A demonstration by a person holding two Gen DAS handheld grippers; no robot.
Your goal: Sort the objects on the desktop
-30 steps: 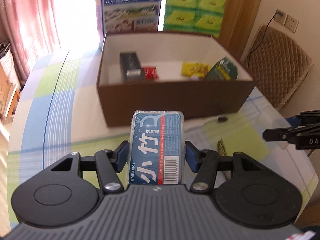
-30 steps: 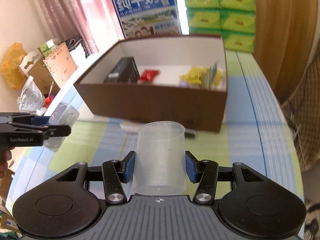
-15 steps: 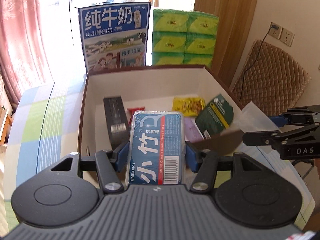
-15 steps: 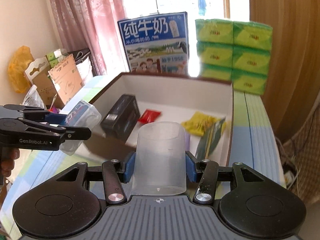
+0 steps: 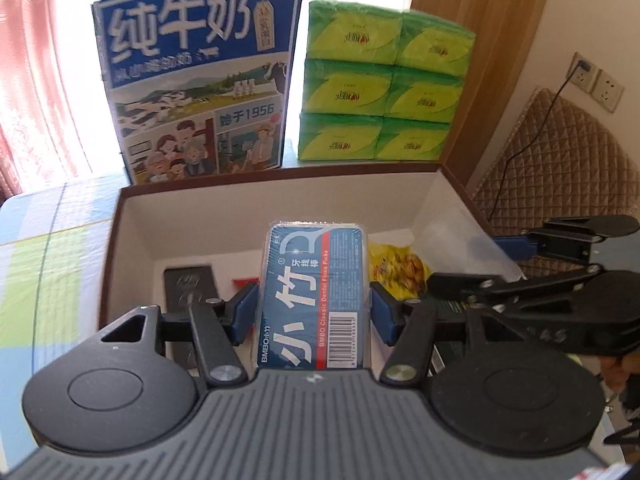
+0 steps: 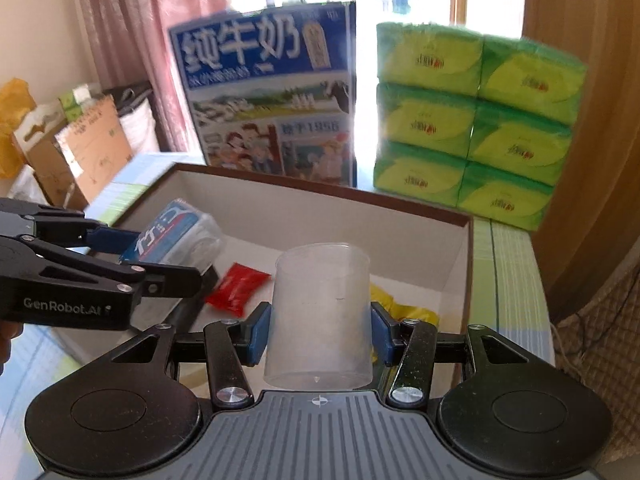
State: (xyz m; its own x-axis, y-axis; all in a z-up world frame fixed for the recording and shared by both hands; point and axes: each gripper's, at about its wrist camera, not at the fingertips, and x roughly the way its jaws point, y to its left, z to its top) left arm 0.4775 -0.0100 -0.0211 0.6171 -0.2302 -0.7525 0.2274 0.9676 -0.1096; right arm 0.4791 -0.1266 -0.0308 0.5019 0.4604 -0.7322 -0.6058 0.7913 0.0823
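You're hovering over the brown box (image 5: 120, 248), left claw (image 5: 313, 304) gripping the floss-pick case (image 5: 314, 300), right claw (image 6: 320, 330) clamping the clear plastic cup (image 6: 322, 316); lower both before releasing, avoiding the yellow packet (image 5: 394, 268).

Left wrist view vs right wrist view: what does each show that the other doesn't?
Only the left wrist view: the black box in the brown box, wall sockets and the quilted chair back.
Only the right wrist view: cardboard clutter by the curtain.
Both: the left gripper shut on the floss pick box, the right gripper shut on the clear cup, the milk carton, the green tissue packs.
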